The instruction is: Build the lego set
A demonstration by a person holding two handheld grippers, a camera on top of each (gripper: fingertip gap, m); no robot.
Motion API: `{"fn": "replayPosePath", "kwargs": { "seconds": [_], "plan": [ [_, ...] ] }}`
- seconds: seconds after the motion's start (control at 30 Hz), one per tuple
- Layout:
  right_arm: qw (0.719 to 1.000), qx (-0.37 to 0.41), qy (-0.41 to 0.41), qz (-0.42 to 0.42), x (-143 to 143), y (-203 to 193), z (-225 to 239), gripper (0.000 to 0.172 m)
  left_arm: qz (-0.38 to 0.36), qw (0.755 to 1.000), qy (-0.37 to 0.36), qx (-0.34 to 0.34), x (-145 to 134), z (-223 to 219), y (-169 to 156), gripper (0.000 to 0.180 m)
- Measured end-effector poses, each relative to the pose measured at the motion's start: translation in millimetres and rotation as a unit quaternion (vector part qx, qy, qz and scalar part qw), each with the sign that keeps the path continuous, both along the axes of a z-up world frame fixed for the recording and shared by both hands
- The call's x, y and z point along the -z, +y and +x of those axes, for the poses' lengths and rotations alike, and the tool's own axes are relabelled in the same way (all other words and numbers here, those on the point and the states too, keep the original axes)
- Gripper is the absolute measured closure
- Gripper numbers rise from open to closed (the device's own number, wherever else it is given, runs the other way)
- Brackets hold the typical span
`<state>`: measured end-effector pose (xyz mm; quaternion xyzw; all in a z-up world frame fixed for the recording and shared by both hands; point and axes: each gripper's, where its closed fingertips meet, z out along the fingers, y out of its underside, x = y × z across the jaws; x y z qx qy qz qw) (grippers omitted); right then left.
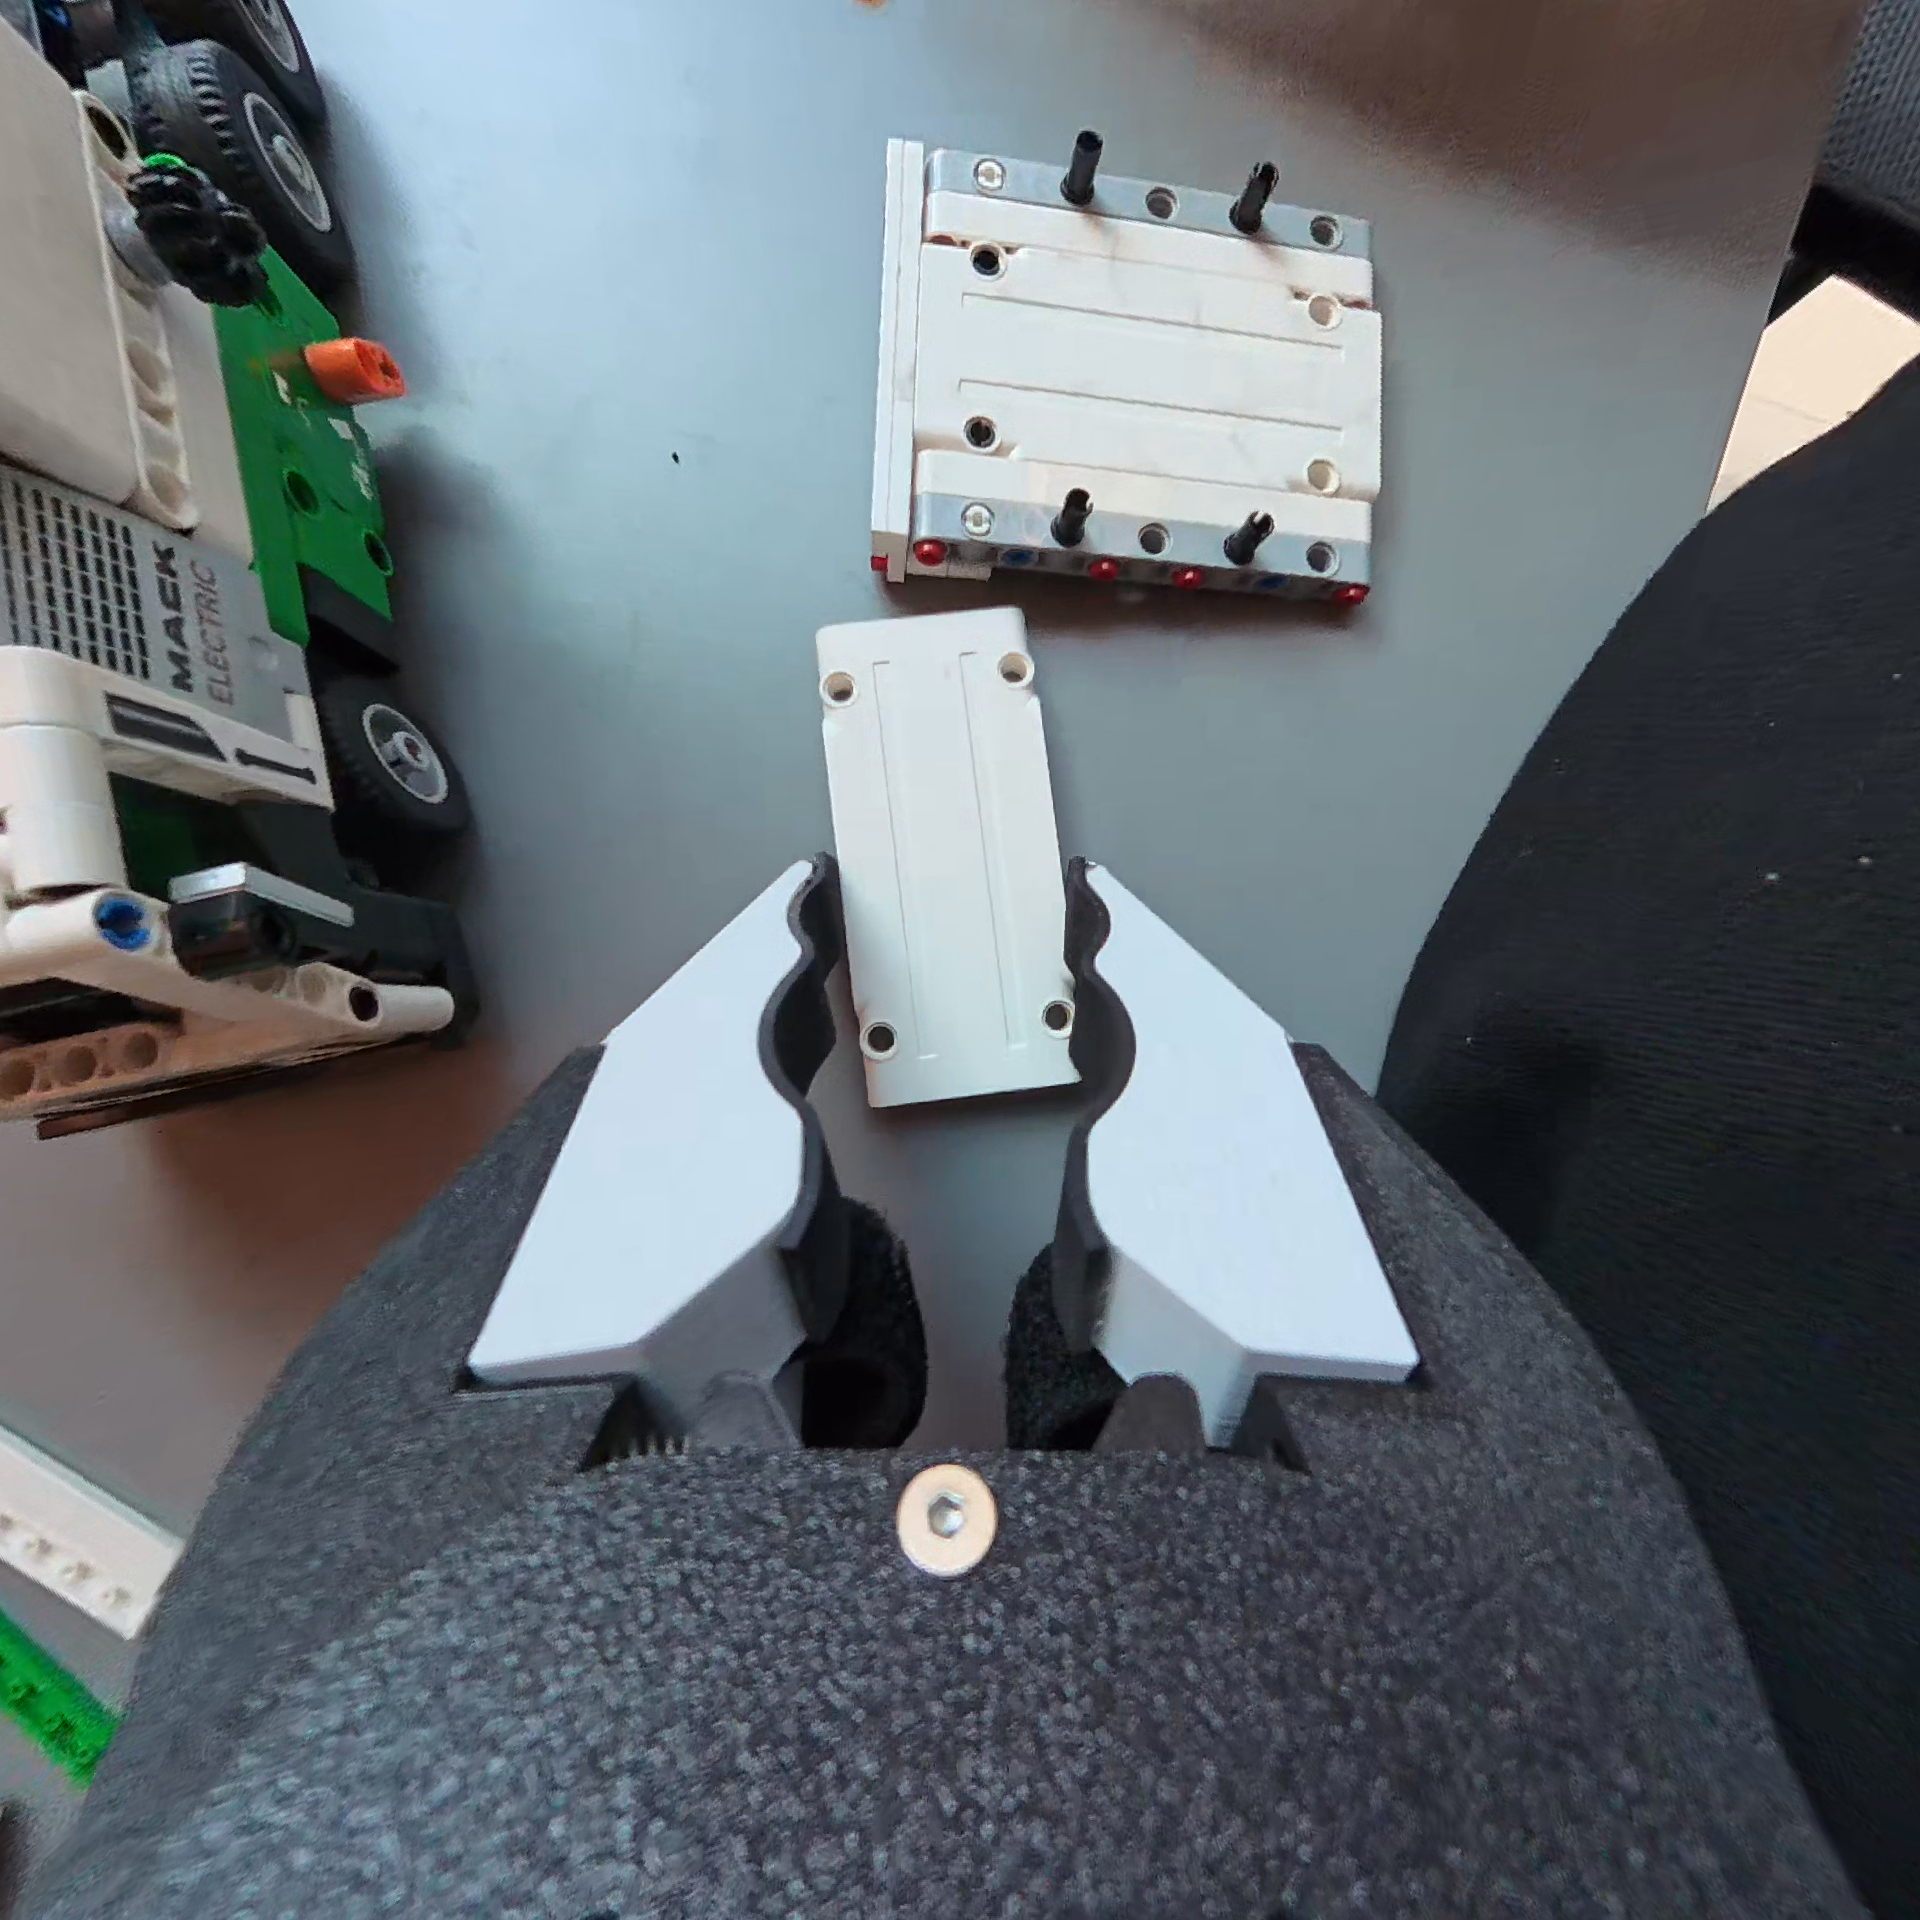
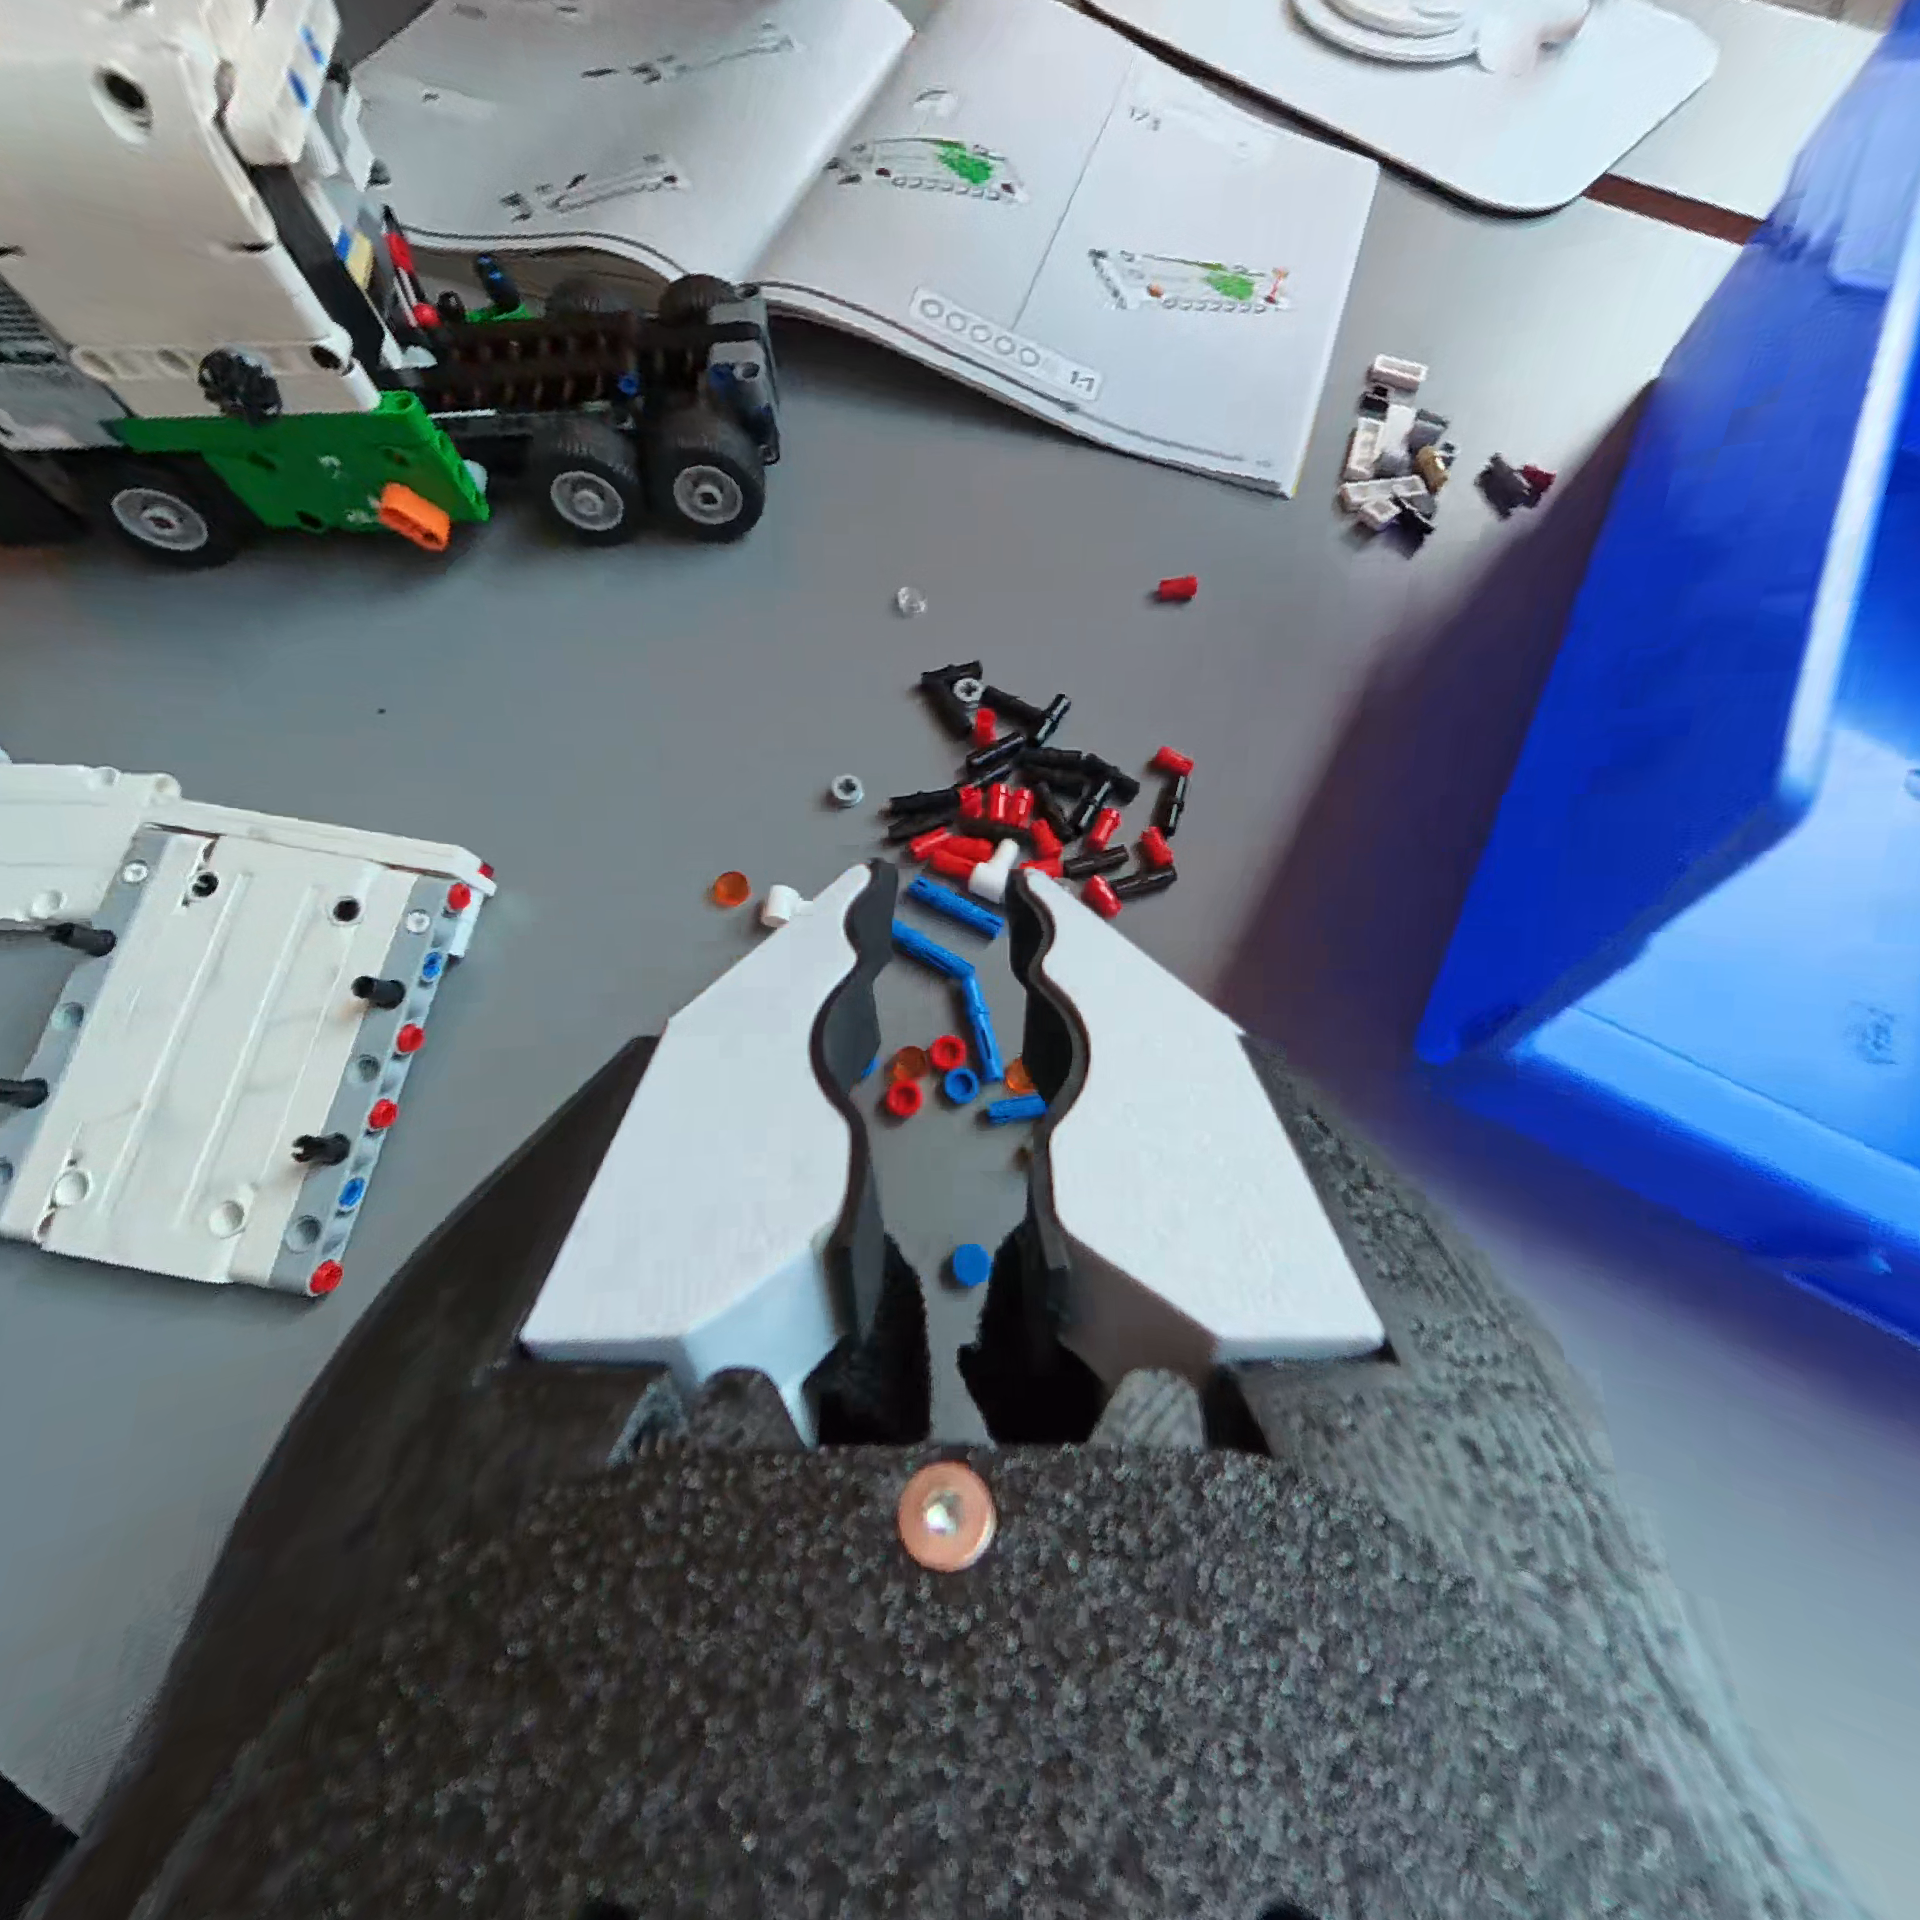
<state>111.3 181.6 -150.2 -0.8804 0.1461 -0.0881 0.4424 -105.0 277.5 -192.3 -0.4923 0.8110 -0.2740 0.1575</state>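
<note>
left gripper [image 1: 951,868] clamped on white panel [image 1: 940,831], far end jutting past tips | right gripper [image 2: 951,883] jaws apart, bare, over blue pins [image 2: 951,935]; red-black pin pile [image 2: 1049,800] just ahead

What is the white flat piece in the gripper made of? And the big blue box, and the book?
White panel: looks like hard, smooth plastic, with crisp moulded grooves and round holes. Blue bin: probably glossy plastic, since its walls shine; it is blurred. Booklet: paper, with thin curved pages lying open and printed drawings.
</note>
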Motion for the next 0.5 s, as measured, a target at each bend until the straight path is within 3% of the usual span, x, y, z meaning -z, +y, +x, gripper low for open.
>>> {"fn": "replayPosePath", "kwargs": {
  "seconds": [0.37, 0.5],
  "plan": [
    [0.994, -0.077, -0.045, -0.071, 18, 58, 14, 0.155, -0.021, 0.999, -0.026, 0.023, 0, 6, 0, 0.138],
    [0.986, -0.109, -0.043, -0.12, 33, 61, 18, 0.158, -0.034, 0.998, -0.026, 0.039, -1, 6, 0, 0.139]
  ]
}}
